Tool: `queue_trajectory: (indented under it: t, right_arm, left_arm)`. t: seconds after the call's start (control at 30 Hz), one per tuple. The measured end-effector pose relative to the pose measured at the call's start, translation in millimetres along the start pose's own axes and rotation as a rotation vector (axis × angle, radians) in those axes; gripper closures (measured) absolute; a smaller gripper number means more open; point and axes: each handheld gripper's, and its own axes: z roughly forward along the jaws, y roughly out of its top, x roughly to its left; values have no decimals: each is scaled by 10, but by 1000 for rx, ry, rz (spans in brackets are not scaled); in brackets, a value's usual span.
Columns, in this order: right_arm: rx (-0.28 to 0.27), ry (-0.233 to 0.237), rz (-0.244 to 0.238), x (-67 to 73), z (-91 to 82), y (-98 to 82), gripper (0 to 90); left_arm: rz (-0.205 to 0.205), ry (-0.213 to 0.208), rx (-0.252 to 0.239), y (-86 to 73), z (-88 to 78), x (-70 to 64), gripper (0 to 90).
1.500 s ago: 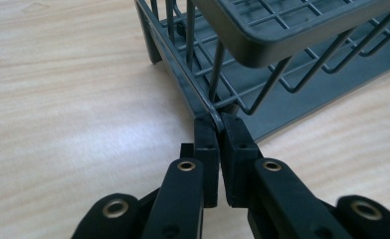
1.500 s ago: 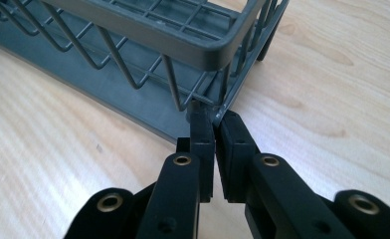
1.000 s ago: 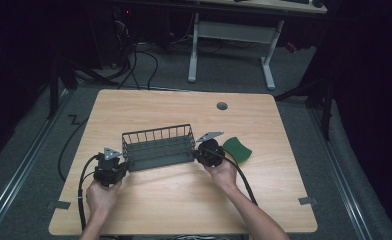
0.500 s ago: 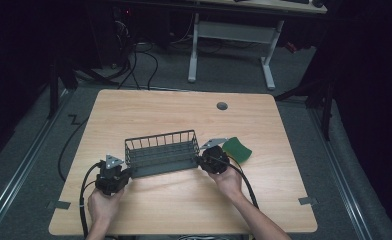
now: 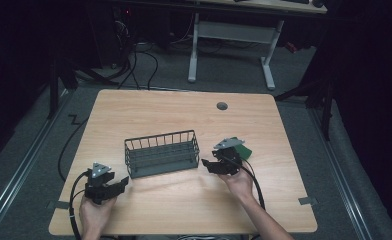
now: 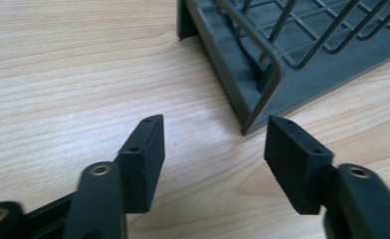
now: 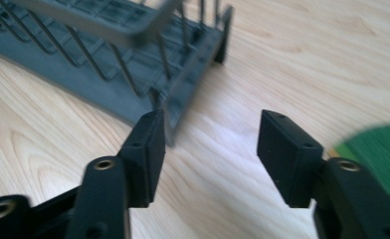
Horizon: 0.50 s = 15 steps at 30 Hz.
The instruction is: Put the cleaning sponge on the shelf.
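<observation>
I am holding both grippers, left (image 5: 119, 183) and right (image 5: 207, 164), with fingers wide and empty beside the rack (image 5: 161, 153); I judge a level, simultaneous approach best.

counter (image 5: 184, 115): light wood top with a small round grey grommet (image 5: 222, 106) near its far edge, right of centre
wire basket (image 5: 161, 152): dark grey, upright at the counter's middle
green pad (image 5: 245, 150): flat, right of the basket, partly hidden
second desk (image 5: 234, 35): white legs on the floor beyond the far edge
</observation>
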Motion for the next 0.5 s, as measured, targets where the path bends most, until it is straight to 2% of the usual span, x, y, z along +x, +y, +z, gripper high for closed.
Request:
queue_trajectory:
  t: [0.07, 0.13, 0.17, 0.23, 0.37, 0.43, 0.47, 0.5]
  right_arm:
    - [-5, -28, -16, -54, -60, -34, 415]
    - [-49, -54, -21, -105, -129, -77, 411]
    - [-53, -59, 5, -188, -184, -102, 395]
    - [-56, -64, 9, -221, -199, -111, 391]
    - [-57, -104, 54, -389, -294, -155, 365]
    - [-59, -122, 65, -479, -339, -167, 343]
    - [-56, -142, 74, -557, -378, -180, 320]
    - [-56, -142, 74, -557, -378, -180, 320]
  left_arm:
    - [-6, 3, 0, -33, -5, 39, 383]
    - [-7, 18, 0, -53, -5, 67, 376]
    - [-11, 25, -3, -67, -7, 89, 372]
    - [-16, 44, -2, -85, 0, 121, 371]
    - [-22, 85, 16, -106, 47, 210, 366]
    - [-19, 108, 9, -91, 69, 244, 362]
    - [-19, 118, 13, -75, 82, 259, 360]
    - [-18, 128, 12, -60, 100, 272, 360]
